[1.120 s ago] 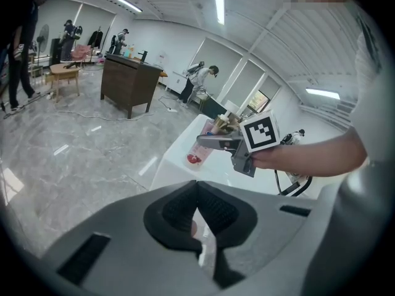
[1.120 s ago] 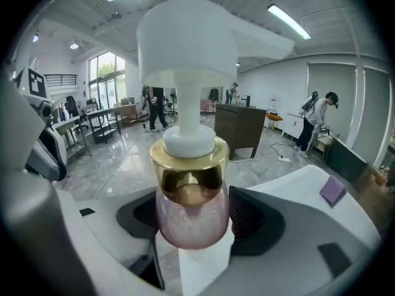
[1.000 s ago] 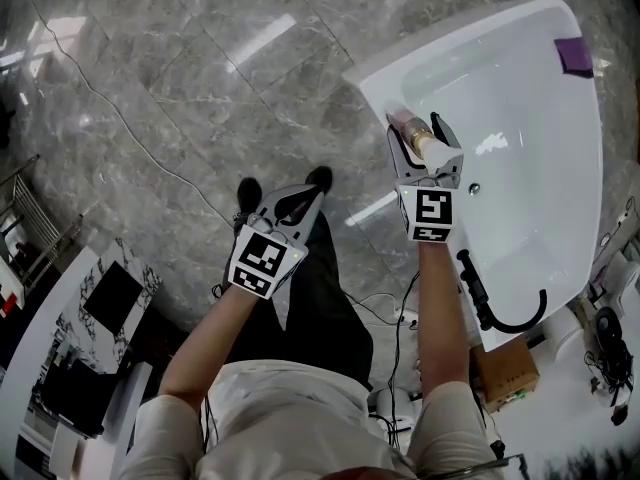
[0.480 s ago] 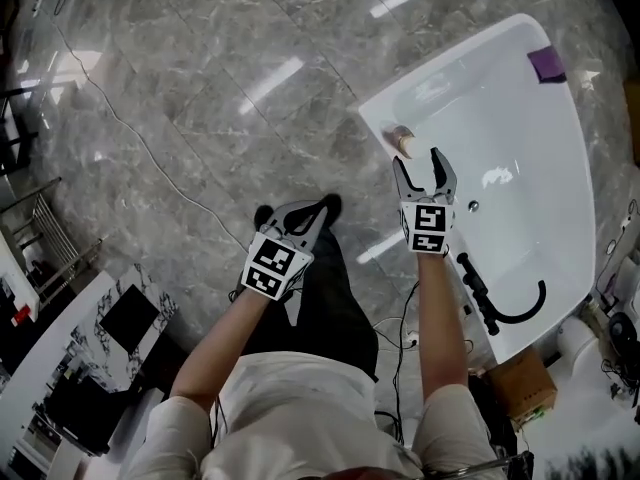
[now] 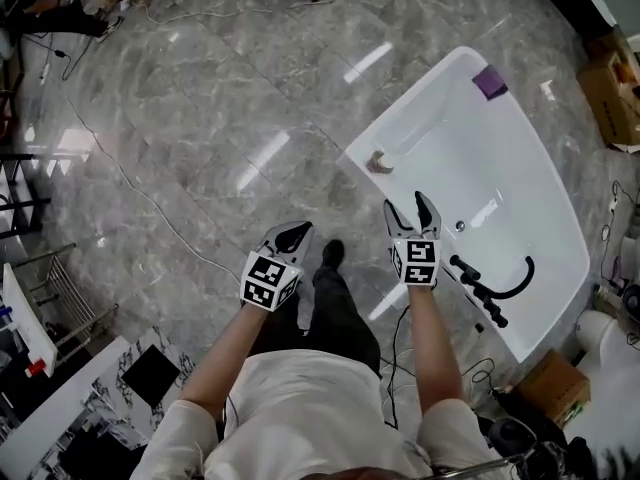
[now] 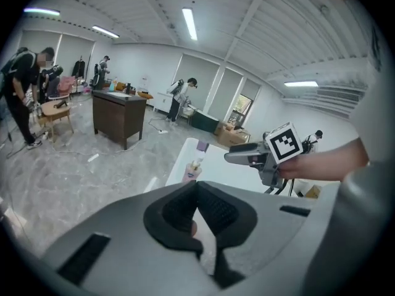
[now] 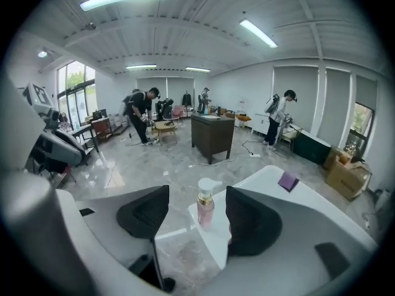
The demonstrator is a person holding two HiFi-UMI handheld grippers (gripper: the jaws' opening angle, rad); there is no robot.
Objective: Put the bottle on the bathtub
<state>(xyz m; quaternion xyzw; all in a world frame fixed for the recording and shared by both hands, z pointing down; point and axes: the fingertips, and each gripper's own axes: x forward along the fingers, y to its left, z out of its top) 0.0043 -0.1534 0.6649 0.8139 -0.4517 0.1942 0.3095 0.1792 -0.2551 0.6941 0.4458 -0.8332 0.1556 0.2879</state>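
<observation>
Seen from the head camera, a person stands on a grey marble floor [image 5: 200,118] beside a white bathtub [image 5: 520,168]. A small pink bottle [image 5: 378,162] with a white pump top stands on the corner of the tub's rim nearest the person.

The right gripper [image 5: 410,208] points toward the bottle with its jaws spread wide and nothing in them. Its tips are short of the bottle and do not touch it. The left gripper [image 5: 296,231] is held over the floor, well apart from the tub, with its jaws closed together on nothing.

Only the head view shows a black tap and hose [image 5: 495,286] on the tub's far rim. It also shows a purple pad [image 5: 490,82] on the far corner.

The right gripper view shows what the head view cannot: the bottle stands upright, framed between the two dark pads, with a gold collar under its pump. A dark wooden cabinet [image 7: 212,135] stands beyond, and several people are at the back of the room. The left gripper view shows the right gripper from the side, with the bottle small beyond it.

Each gripper carries a cube with black-and-white square markers [image 5: 417,261]. Any print on the bottle is too small to read.
</observation>
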